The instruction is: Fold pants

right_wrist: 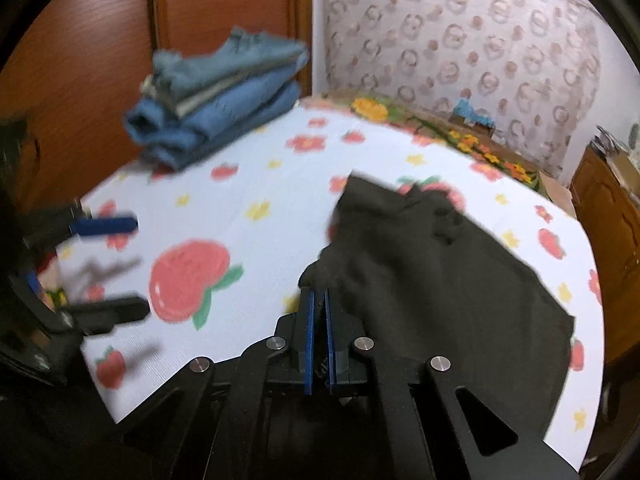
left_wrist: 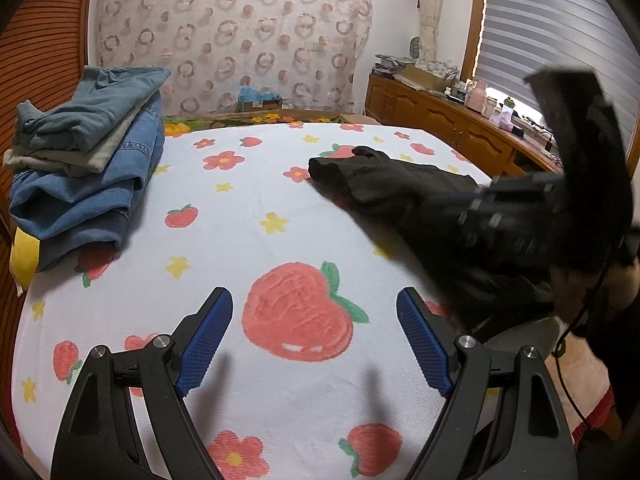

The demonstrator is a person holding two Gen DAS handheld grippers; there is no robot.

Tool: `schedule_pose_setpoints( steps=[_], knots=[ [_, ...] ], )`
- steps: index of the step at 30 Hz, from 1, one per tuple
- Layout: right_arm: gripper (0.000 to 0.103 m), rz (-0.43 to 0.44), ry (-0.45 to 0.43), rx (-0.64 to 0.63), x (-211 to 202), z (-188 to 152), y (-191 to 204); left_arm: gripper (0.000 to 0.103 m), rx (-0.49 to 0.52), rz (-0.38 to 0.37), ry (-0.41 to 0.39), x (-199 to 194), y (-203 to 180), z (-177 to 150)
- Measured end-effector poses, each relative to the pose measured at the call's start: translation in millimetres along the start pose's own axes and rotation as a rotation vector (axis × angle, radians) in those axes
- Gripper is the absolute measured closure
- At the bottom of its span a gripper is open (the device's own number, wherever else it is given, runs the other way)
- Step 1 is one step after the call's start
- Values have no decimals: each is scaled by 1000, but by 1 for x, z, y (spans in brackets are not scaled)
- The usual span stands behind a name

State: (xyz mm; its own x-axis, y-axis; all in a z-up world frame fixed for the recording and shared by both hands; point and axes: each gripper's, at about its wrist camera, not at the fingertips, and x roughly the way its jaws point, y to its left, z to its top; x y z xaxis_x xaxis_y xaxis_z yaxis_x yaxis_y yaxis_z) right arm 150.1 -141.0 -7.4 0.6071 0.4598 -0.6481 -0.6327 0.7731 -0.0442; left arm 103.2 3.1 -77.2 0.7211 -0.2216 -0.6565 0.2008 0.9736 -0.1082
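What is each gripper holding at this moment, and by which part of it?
The right gripper pinches the black pants at their near left edge. The left gripper holds nothing; its fingers are open above the sheet.

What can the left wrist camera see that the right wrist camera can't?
Only the left wrist view shows the window blind, the long wooden cabinet under it, and the left gripper wide open over a big strawberry.

Only the right wrist view shows the right gripper shut on the edge of the black pants.

Both show the black pants, the strawberry bedsheet, the stack of folded jeans and the circle-patterned curtain.
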Motion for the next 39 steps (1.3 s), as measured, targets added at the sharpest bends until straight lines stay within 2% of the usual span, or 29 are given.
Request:
schedule_pose_setpoints(
  steps=[2, 9, 16, 25, 27, 31, 34, 39],
  knots=[
    [98, -9, -26, 15, -10, 4, -9, 18, 6, -2, 1, 0, -3, -1],
    [98, -124, -57, 53, -37, 8, -47, 18, 9, -10, 4, 1, -7, -1],
    [98, -231, -25, 108, -35, 9, -80, 18, 12, -12, 5, 1, -9, -2],
    [98, -292, 3, 218, -27, 11, -101, 18, 16, -13, 10, -1, -13, -3],
    [92, -327, 16, 246, -28, 12, -103, 18, 15, -13, 11, -1, -13, -4],
    [88, -302, 26, 248, -26, 13, -95, 18, 18, -16, 13, 0, -16, -3],
    [75, -260, 38, 228, -21, 13, -83, 18, 24, -19, 17, 2, -19, -3],
    [74, -221, 77, 169, -6, 9, -63, 18, 37, -21, 25, 5, -23, -5]
  ],
)
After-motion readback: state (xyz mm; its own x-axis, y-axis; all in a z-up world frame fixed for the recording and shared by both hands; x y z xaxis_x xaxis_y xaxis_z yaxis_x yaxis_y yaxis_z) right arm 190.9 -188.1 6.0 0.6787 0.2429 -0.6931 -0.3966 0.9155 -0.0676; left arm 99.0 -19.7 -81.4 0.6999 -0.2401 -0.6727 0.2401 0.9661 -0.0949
